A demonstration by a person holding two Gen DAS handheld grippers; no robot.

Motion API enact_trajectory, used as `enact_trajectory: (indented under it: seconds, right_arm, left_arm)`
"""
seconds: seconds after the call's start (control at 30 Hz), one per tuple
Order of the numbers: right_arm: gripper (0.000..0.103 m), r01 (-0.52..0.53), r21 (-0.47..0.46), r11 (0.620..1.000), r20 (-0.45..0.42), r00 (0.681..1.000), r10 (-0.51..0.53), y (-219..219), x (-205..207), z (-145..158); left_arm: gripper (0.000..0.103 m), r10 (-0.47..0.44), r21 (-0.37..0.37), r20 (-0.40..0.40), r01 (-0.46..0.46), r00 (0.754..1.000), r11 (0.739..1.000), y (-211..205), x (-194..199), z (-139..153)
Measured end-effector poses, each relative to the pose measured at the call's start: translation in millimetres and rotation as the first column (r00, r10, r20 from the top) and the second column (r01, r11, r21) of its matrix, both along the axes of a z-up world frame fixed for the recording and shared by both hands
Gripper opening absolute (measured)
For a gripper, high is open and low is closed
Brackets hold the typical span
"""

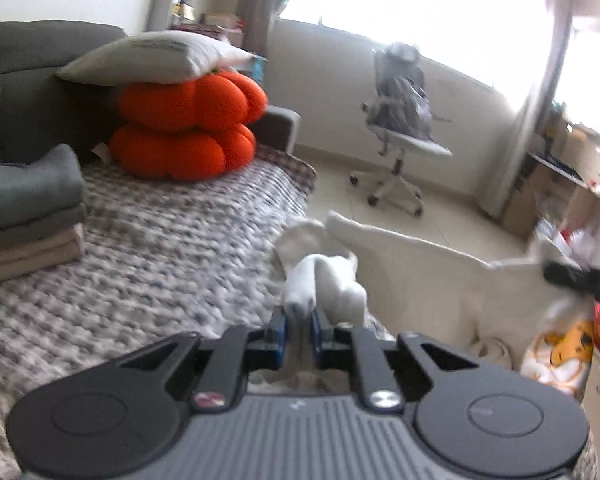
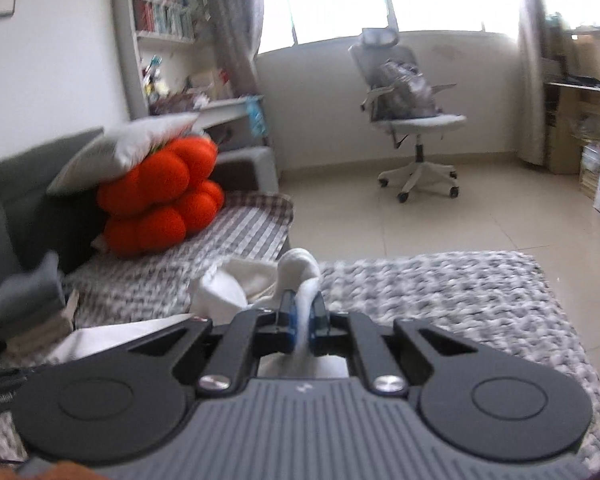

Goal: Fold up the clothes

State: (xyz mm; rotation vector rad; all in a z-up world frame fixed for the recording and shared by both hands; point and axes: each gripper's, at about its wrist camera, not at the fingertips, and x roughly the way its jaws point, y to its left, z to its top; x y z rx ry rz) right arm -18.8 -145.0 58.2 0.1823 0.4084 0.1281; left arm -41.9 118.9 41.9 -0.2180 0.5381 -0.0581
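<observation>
In the left wrist view, the left hand-held gripper (image 1: 300, 320) is pinching an edge of the white garment (image 1: 420, 280), which is hanging stretched above the knitted blanket (image 1: 160, 248). In the right wrist view, the right hand-held gripper (image 2: 304, 320) is gripping another bunched edge of the garment (image 2: 236, 284). The cloth is looking light, soft and limp, so holding it at the corners seems best.

Both wrist views look low across the bed (image 1: 160, 240) toward the chair (image 2: 412, 120).

The white garment (image 1: 420, 280) is motion-blurred, its lower part hidden behind the left gripper (image 1: 299, 316); the folded stack (image 1: 28, 216) at nine o'clock is cut off.
</observation>
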Motion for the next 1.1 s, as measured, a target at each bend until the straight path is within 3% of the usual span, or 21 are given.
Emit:
enact_trajectory:
  seconds: [0.17, 0.57, 0.73, 0.9, 1.1]
  right_arm:
    - [0.006, 0.053, 0.040, 0.998, 0.040, 0.998, -0.055, -16, -10, 7]
    - [0.006, 0.078, 0.167, 0.983, 0.060, 0.994, -0.089, -26, 13, 21]
    - [0.006, 0.083, 0.188, 0.979, 0.084, 0.991, -0.100, -22, 27, 32]
    - [0.006, 0.069, 0.164, 0.984, 0.054, 0.995, -0.078, -17, 32, 25]
    - [0.006, 0.040, 0.090, 0.995, -0.053, 0.998, -0.035, -14, 27, 0]
  left_arm:
    - [0.012, 0.050, -0.011, 0.051, -0.050, 0.997, 0.999, 15, -3, 15]
    - [0.012, 0.100, -0.024, 0.131, -0.098, 0.986, 0.995, 25, 36, 64]
    - [0.012, 0.124, -0.076, 0.152, -0.113, 0.981, 0.991, 40, 58, 83]
    - [0.012, 0.128, -0.080, 0.115, -0.119, 0.985, 0.990, 50, 68, 70]
    - [0.012, 0.090, -0.010, 0.017, -0.090, 0.996, 0.996, 50, 57, 22]
